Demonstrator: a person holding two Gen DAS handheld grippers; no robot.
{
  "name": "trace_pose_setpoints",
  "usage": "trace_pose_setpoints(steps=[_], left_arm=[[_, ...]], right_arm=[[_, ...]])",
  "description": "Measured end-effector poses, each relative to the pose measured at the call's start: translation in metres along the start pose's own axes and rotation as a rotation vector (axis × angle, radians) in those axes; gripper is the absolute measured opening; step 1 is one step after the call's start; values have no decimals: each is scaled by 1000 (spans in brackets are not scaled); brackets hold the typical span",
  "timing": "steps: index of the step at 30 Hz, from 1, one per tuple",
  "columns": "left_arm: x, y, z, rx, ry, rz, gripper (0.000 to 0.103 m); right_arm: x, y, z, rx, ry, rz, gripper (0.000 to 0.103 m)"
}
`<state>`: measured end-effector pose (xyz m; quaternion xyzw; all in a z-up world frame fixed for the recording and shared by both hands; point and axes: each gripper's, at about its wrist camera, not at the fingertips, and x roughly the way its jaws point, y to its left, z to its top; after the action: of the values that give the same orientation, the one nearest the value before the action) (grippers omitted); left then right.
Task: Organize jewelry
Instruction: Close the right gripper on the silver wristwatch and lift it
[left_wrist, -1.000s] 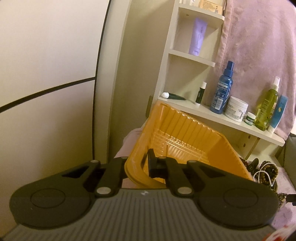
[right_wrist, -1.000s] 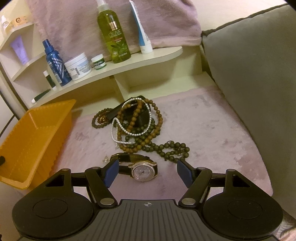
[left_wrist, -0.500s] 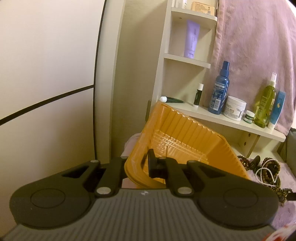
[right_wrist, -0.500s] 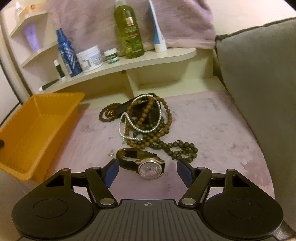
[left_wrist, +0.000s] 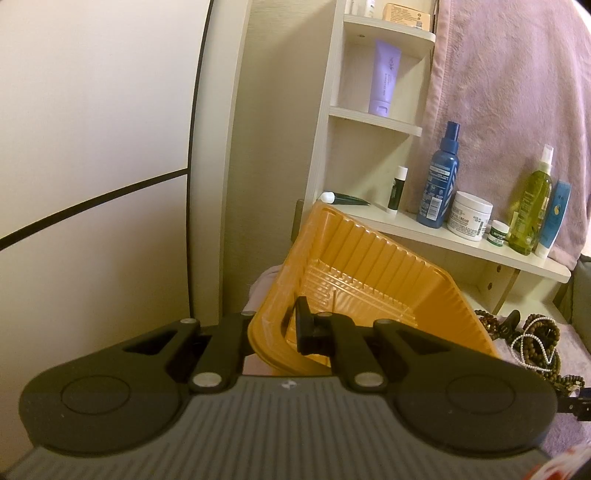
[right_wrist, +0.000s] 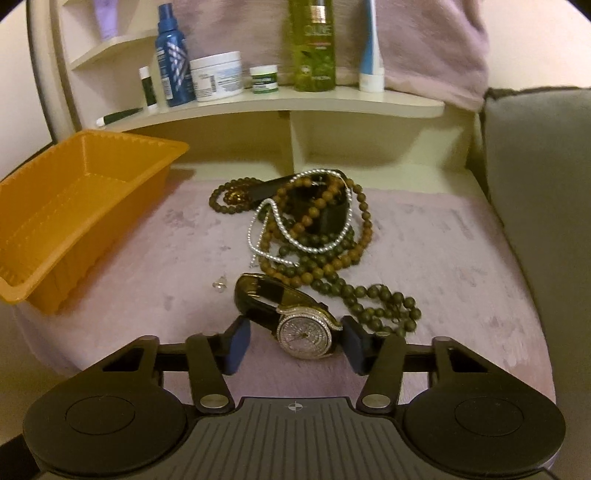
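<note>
A: Item one — wristwatch. Lying on the pink plush cover, dial up, black strap looped away behind it. Set between the blue pads of the right gripper; jaws closing, right pad at the case edge, left pad clear of it with a gap. Not gripped yet.

B: Noted. Risk on that one?

A: Off-centre catch. One pad meeting the case first — likely to push the watch sideways across the plush or flip it on edge instead of pinching it. Round, polished case; prone to squirting out of a shallow hold.

B: Item two?

A: Bead necklaces, brown and green, tangled with a pearl strand over a dark holder. One green strand trailing just beside the watch, close to the right pad. Could snag and drag along on the lift.

B: Small piece beside the strap?

A: Tiny clear item, kind impossible to tell. Easily knocked or buried in the pile.

B: Destination?

A: Orange tray, empty. Near rim pinched in the left gripper, jaws shut on it, tray tilted up at that end. Thin plastic — may flex or slip from the pinch; a tilt too steep might let the watch slide out on arrival.
</note>
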<state>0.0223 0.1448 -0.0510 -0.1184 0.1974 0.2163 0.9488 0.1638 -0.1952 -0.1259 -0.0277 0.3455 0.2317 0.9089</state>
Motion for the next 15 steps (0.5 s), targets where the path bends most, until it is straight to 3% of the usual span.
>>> trace_pose_setpoints(steps=[4,15], left_arm=[[0,1,0,1,2,-2,8],[0,0,1,2,5,-1,8]], right_arm=[[1,1,2,-11,-6,1,38],[-4,4,3,46,-22,61,36]])
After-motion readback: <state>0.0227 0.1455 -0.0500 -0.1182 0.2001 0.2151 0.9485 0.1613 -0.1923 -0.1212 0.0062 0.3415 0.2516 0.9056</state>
